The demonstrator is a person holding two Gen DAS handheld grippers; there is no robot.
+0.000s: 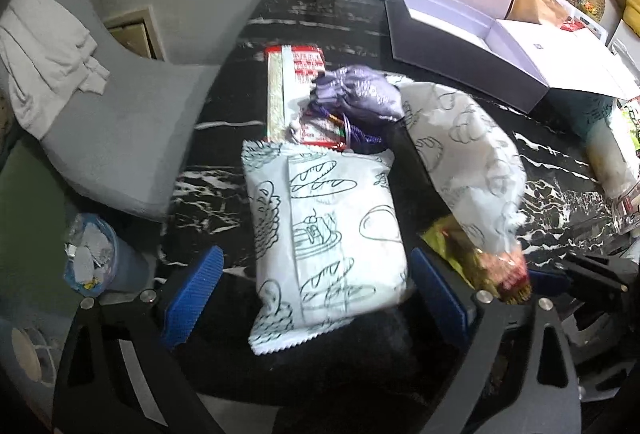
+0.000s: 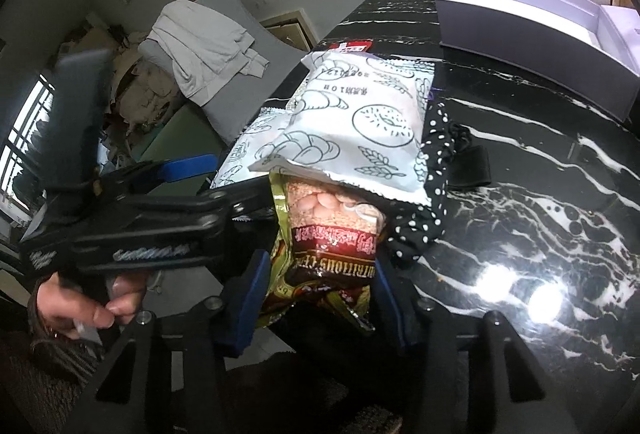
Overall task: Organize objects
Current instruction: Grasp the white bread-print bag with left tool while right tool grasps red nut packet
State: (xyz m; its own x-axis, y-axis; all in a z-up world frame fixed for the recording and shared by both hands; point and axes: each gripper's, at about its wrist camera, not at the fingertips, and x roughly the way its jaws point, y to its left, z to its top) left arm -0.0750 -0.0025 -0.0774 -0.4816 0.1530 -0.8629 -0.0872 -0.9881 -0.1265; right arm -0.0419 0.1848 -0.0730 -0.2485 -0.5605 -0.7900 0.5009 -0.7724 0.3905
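Black marble table [image 1: 224, 138] — your left gripper [image 1: 316, 290] spread around a bread packet [image 1: 324, 234], right gripper [image 2: 320, 286] clamped on a snack bag [image 2: 328, 246] — likely boxing.

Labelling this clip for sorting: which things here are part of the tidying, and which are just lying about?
In play:
- cereal packet, clamped in right gripper
- bread-print packet, between open left gripper fingers
- second bread-print packet
- open white box, probably

Lying about:
- grey chair
- white cloth
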